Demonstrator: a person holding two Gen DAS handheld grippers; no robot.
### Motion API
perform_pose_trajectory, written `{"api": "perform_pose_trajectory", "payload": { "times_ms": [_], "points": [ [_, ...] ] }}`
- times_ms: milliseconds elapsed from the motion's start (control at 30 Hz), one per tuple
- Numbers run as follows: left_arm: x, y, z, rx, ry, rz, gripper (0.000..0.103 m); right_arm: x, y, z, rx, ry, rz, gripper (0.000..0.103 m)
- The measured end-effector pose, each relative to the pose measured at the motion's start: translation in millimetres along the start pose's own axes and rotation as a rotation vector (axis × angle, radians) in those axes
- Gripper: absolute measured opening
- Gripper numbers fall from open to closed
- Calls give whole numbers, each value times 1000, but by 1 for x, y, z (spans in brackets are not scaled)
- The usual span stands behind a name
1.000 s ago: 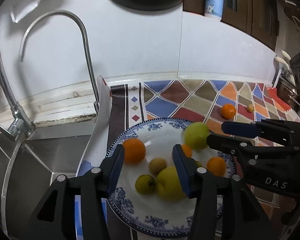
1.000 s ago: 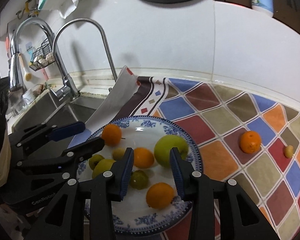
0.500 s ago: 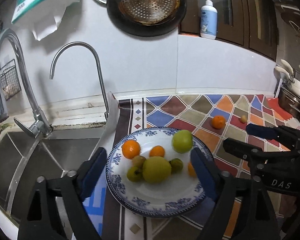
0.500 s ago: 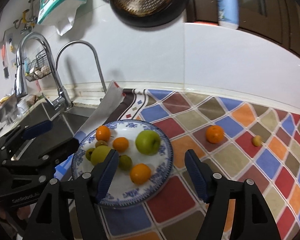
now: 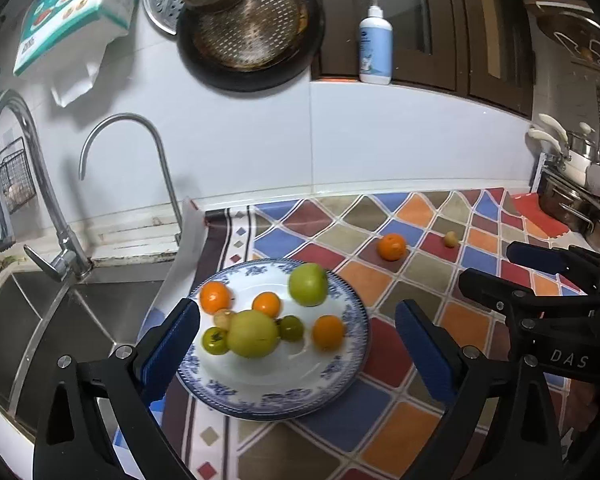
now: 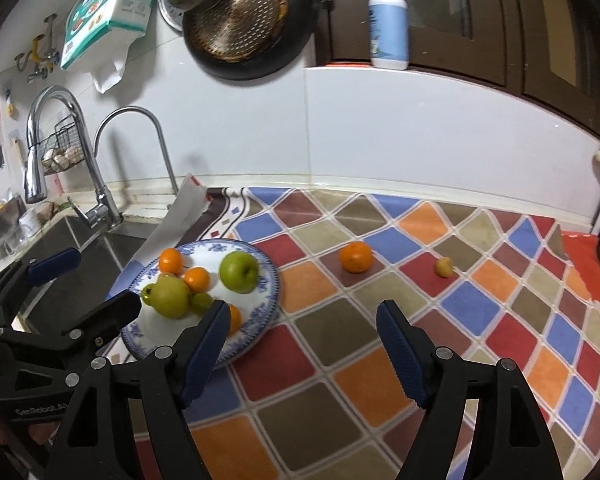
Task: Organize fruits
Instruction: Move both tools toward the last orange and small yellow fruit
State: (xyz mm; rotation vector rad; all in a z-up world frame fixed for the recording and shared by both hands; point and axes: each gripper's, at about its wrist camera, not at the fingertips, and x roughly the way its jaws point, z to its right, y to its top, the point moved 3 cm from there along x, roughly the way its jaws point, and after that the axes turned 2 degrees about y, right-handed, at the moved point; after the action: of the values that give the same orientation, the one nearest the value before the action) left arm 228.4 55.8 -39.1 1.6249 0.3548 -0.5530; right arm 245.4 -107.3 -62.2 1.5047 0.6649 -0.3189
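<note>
Fingers of the right gripper (image 6: pixel 300 344) stand wide apart with nothing between them, and we see the fingers of the left gripper (image 5: pixel 298 354) spread just as wide and equally empty. Both tools hang above the table (image 6: pixel 324 432), which is covered by a cloth of coloured diamonds.

We take the task's things to be two loose fruits and the plate (image 6: pixel 270 300) that already carries the rest. The plate sits at the table's left edge, next to the sink (image 5: pixel 60 312), and it holds two green apples, several oranges and some smaller green fruits.

The stray orange (image 6: pixel 355 257) lies on bare cloth toward the back of the table, well apart from the plate's right rim. It lies ahead of the right gripper's fingers, within the span of their gap and only slightly left of centre. The small yellowish fruit (image 6: pixel 444 267) sits further right, beyond the right-hand finger.

In the left wrist view, the stray orange (image 5: pixel 392 246) lies far ahead and to the right, near the line of the right-hand finger, while the plate (image 5: pixel 340 384) fills the gap between the left fingers.

We judge the right gripper the nearer one for the stray orange: a forward reach with little sideways correction. Being round, the orange offers no long axis to align with, and it may roll if nudged.
</note>
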Motion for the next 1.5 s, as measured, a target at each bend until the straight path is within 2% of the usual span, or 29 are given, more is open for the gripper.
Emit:
{"api": "perform_pose_trajectory", "payload": {
  "times_ms": [500,767,1133,1500],
  "points": [
    [-17,18,59,7,22,66,100,-34,2,59,-11,-35,51,76],
    [-6,29,83,16,34,73,101,-36,7,84,-17,-31,69,76],
    [32,44,107,44,14,59,102,-18,15,114,-26,-43,68,76],
    [93,51,118,66,-14,-9,102,34,23,145,11,-32,13,76]
  ]
}}
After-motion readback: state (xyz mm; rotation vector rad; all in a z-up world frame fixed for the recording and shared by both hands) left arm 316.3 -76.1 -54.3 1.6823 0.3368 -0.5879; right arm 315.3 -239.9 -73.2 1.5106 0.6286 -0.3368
